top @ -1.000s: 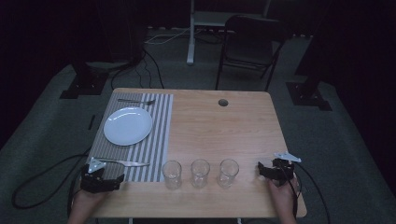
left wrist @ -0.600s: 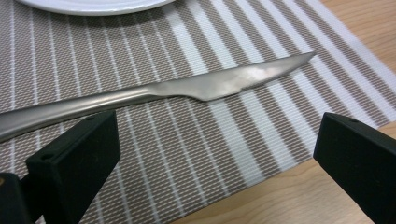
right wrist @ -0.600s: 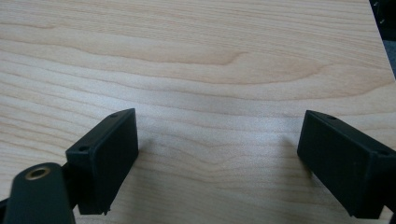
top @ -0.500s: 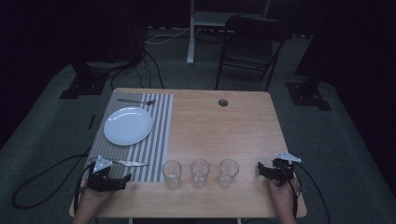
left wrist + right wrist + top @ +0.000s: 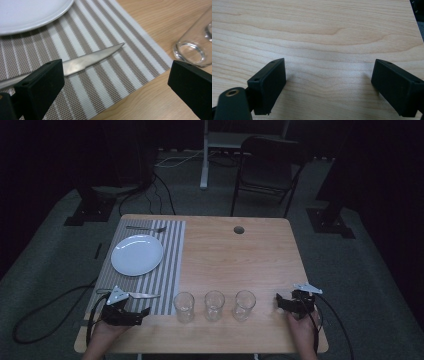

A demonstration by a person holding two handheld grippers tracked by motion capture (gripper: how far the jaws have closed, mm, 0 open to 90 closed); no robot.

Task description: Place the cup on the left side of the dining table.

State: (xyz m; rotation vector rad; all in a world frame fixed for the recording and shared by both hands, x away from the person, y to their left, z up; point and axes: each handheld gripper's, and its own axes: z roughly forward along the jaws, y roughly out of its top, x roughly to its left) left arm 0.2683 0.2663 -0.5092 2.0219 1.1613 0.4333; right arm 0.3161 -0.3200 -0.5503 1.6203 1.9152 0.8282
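Wood table (image 5: 235, 260) with striped placemat (image 5: 170, 270), dark room, grey carpet (image 5: 50, 255).

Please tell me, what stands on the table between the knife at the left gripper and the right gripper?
Three empty glasses stand in a row on the bare wood between the knife and the right gripper, as the high view shows.

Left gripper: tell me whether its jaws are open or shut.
Open. In the left gripper view the left gripper has its jaws wide apart, the knife lying on the striped placemat beyond them.
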